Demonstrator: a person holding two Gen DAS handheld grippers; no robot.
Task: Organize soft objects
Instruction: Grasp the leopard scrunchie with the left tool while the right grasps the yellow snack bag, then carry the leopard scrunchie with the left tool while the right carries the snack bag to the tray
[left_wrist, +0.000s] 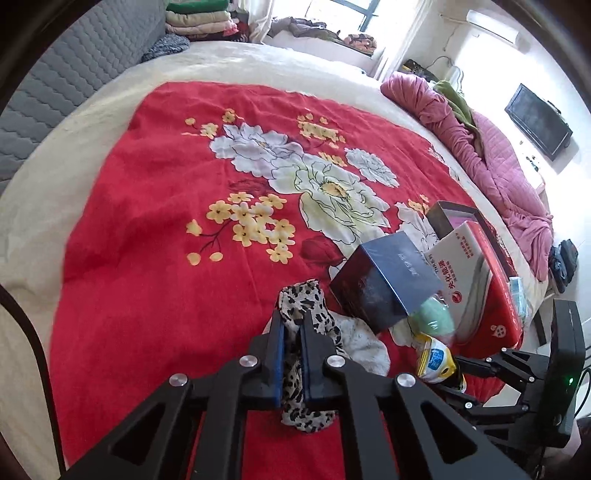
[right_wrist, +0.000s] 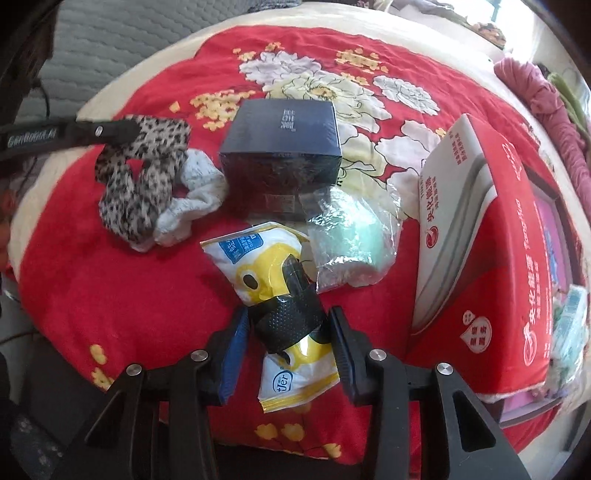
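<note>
My left gripper (left_wrist: 292, 325) is shut on a leopard-print cloth (left_wrist: 301, 306), which drapes between the pads; it also shows in the right wrist view (right_wrist: 140, 177) with the left gripper's fingers (right_wrist: 110, 129) on it. A white fuzzy sock (right_wrist: 192, 199) lies against the cloth. My right gripper (right_wrist: 288, 325) is open, its fingers on either side of a yellow-and-white packet (right_wrist: 258, 254) with a black band (right_wrist: 291, 317) around it. A green soft item in a clear bag (right_wrist: 351, 236) lies just beyond the packet.
A dark blue box (right_wrist: 284, 147) sits behind the packet on the red floral blanket (left_wrist: 147, 221). A red and white carton (right_wrist: 491, 236) stands at the right, at the bed's edge. A pink quilt (left_wrist: 491, 147) lies at the far right.
</note>
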